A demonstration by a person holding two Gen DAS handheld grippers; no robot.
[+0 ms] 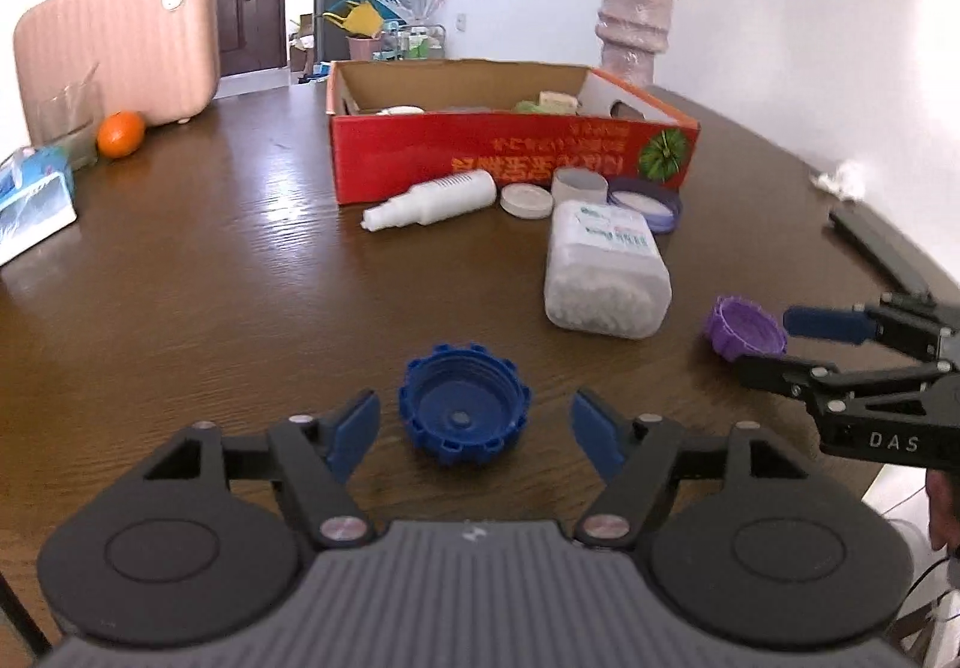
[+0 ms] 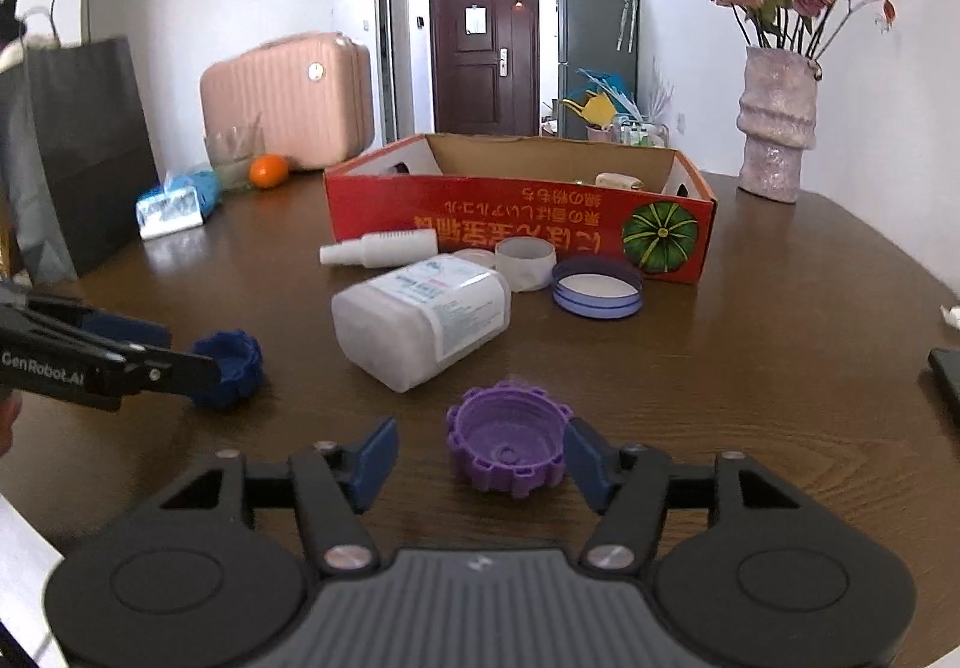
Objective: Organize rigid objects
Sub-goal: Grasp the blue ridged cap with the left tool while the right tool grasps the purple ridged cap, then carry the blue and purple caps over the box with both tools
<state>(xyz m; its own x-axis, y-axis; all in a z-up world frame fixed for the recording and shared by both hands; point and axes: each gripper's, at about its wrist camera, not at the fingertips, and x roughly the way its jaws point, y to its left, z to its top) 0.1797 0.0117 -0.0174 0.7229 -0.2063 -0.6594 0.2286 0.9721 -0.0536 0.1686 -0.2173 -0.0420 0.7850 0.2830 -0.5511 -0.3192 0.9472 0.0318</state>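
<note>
A blue ribbed cap [image 1: 463,411] lies open side up on the brown table, between the fingers of my left gripper [image 1: 475,431], which is open around it without touching. A purple ribbed cap [image 2: 507,440] lies between the fingers of my right gripper [image 2: 480,455], which is open; its right pad [image 2: 585,461] is close against the cap. The purple cap [image 1: 744,329] and the right gripper [image 1: 774,344] also show in the left wrist view. The blue cap [image 2: 231,359] and the left gripper [image 2: 180,350] show in the right wrist view.
A red cardboard box [image 1: 510,152] holding several items stands at the back. In front of it lie a white spray bottle [image 1: 432,200], a clear plastic jar [image 1: 606,269] on its side, a white lid [image 1: 527,201] and a purple-rimmed lid [image 1: 645,203]. An orange [image 1: 120,134], tissue pack [image 1: 33,200], pink suitcase [image 1: 120,38] and vase [image 1: 635,23] stand around.
</note>
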